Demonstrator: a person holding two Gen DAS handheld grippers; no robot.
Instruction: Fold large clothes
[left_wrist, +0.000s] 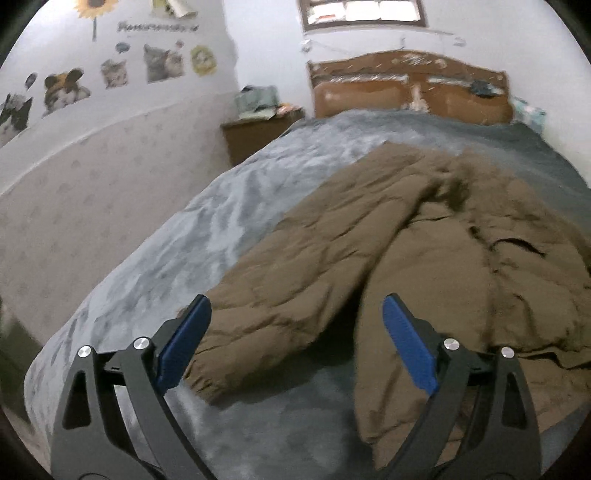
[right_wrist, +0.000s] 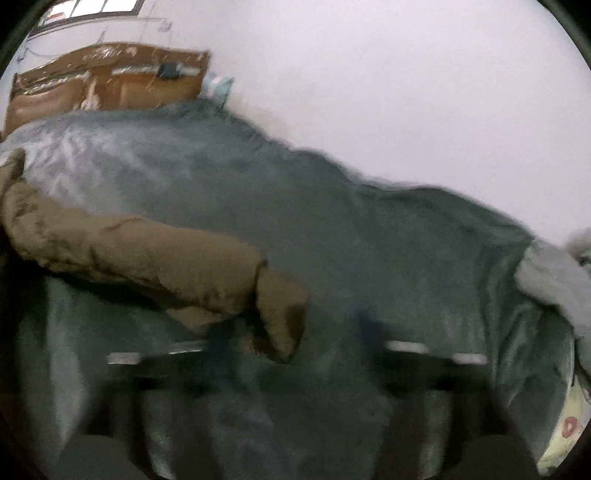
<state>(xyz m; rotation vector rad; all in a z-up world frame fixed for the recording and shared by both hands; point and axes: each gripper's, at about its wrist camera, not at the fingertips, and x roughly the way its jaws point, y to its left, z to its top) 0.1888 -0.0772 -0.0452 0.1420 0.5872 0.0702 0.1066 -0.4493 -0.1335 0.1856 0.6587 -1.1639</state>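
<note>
- A large brown padded jacket (left_wrist: 436, 236) lies spread on a bed covered with a grey blanket (left_wrist: 207, 221), reaching from the foot edge toward the wooden headboard (left_wrist: 410, 88).
- One sleeve (left_wrist: 280, 306) runs out toward the foot edge, its elastic cuff lying flat on the blanket.
- The left gripper (left_wrist: 297, 339) hangs over that cuff with its jaws wide apart; the blue pads (left_wrist: 406, 343) press on nothing, and the sleeve end lies below and between them.
- In the right wrist view the other sleeve (right_wrist: 147, 258) stretches across the blanket, its cuff bent over near the foot edge.
- The right gripper (right_wrist: 291, 354) is heavily blurred; its jaws stand wide, with the folded cuff just beside the left finger and no cloth clamped.
- A paler grey blanket (right_wrist: 550, 280) is bunched at the bed's right edge.
- A wooden nightstand (left_wrist: 255, 136) with clutter on top stands by the head corner, and cat stickers (left_wrist: 162, 62) dot the wall beyond the bed's left edge.
</note>
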